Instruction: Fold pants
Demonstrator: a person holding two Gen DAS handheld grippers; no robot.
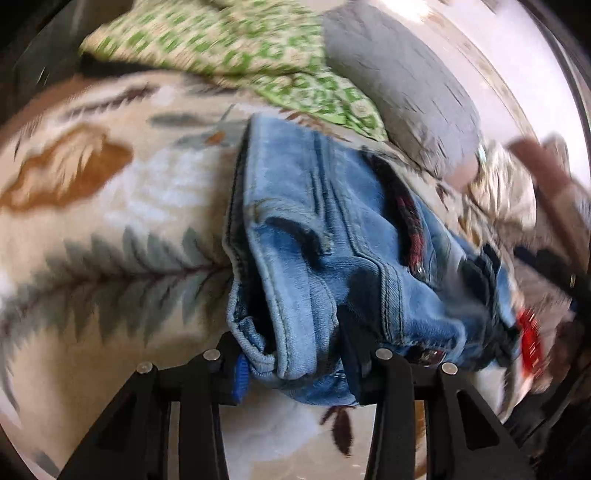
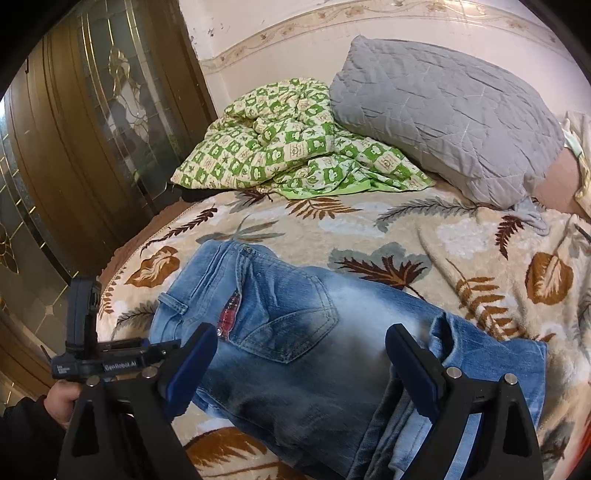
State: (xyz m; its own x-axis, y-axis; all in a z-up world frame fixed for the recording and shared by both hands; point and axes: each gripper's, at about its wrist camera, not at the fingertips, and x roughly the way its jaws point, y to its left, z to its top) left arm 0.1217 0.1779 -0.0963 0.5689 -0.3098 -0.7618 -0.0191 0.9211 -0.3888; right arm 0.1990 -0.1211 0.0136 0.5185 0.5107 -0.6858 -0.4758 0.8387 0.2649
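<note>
Jeans: light-blue washed denim pants [image 2: 295, 332] lying on the bed, already doubled up some, back pocket facing up, a leg end flopped over at the right side

Left tongs: left gripper [image 1: 295, 354] looks clenched on a bunched fold of the denim [image 1: 332, 240]. Cloth is wadded right between the blue pads, so my guess is it's gripping an edge to carry it over for the next fold. That view is pretty smeared though

Right tongs: right gripper [image 2: 301, 363] is spread wide, nothing in it, hovering just above the middle of the jeans. Can't tell if the pads touch the cloth. Reads to me like it's parked there to pin or smooth the denim while the other side does the pulling

Left tool seen from the right: black handheld unit with a printed label [image 2: 107, 363] sits at the waistband end, which fits the grab-one-end idea

Surface: beige plush bedspread with brown and grey leaf print [image 2: 369, 229], soft, so folds probably won't crease sharp

Further back: crumpled green-and-cream checked quilt [image 2: 288, 147] and a grey quilted pillow [image 2: 443, 118], both well apart from the jeans

Room: cream wall with a patterned border [image 2: 332, 22], brown door with decorative leaded glass [image 2: 110, 110] off to the left
</note>
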